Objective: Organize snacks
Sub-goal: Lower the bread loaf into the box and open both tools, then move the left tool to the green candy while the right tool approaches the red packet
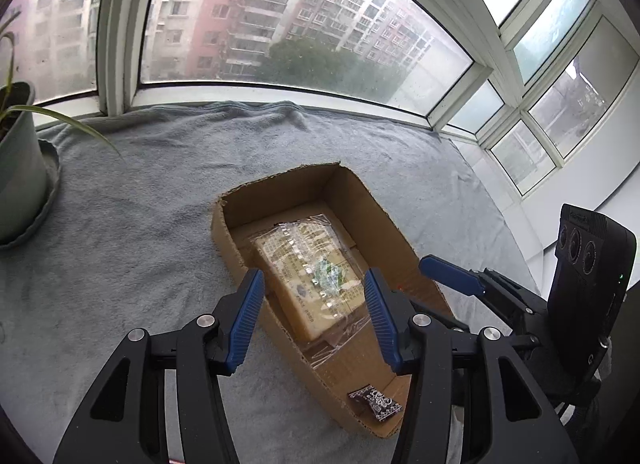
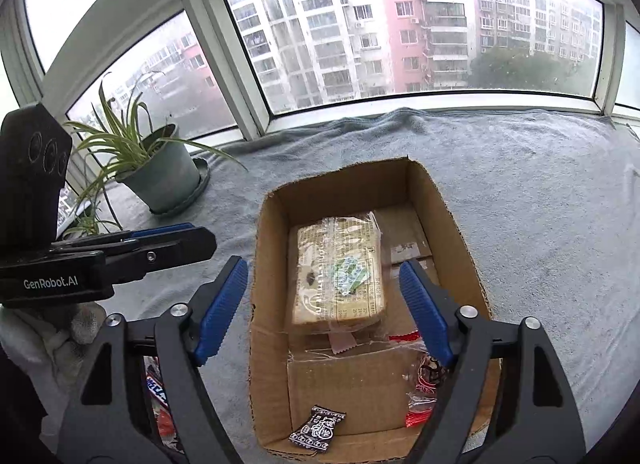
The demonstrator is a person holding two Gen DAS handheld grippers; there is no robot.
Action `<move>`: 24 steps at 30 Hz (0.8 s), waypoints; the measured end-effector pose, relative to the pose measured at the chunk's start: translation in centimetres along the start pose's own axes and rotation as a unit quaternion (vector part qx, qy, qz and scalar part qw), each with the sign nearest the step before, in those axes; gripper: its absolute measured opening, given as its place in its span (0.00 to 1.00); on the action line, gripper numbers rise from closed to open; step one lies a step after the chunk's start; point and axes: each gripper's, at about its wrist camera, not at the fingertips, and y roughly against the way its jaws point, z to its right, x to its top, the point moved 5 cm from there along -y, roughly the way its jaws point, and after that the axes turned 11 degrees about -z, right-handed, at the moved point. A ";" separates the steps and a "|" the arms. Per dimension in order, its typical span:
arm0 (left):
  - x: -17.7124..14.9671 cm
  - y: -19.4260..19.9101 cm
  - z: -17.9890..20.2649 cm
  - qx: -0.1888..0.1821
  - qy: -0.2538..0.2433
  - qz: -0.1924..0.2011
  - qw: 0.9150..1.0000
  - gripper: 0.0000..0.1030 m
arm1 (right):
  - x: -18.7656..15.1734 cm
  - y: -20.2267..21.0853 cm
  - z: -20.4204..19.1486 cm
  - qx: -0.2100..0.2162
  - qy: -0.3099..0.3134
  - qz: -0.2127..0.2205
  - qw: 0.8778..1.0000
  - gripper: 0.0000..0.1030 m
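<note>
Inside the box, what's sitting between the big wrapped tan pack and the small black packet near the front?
Bare cardboard floor with a taped flap seam, nothing else, between the tan pack and the black packet in the cardboard box. The right wrist view shows it best.

Open-topped cardboard box (image 2: 460, 223), brown, with rough cut edges, resting on the grey towel; its long axis runs from near to far. Inside, a tan brick-shaped snack pack (image 2: 340, 276) in clear printed wrap lies flat on the floor of the box, toward the far half. A small black sachet with white pattern (image 2: 318, 430) lies flat at the near end, apart from the pack. A red-and-white wrapped snack (image 2: 424, 396) lies against the near right wall. Outside the box, to its near left, further wrapped snacks (image 2: 158, 392) are partly hidden.
</note>
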 end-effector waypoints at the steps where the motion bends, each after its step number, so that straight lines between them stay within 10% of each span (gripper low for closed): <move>1: -0.3 0.6 -0.3 -0.001 0.003 0.004 1.000 0.48 | -0.2 0.5 -0.1 0.013 -0.004 0.008 1.000 0.85; 13: -7.7 9.7 -6.8 0.054 0.054 0.059 0.995 0.48 | -3.7 5.1 -4.6 0.056 0.048 0.052 0.996 0.86; 24: -15.9 11.0 -11.5 0.086 0.123 0.048 0.988 0.48 | -9.4 4.8 -9.5 0.065 0.105 -0.032 0.992 0.86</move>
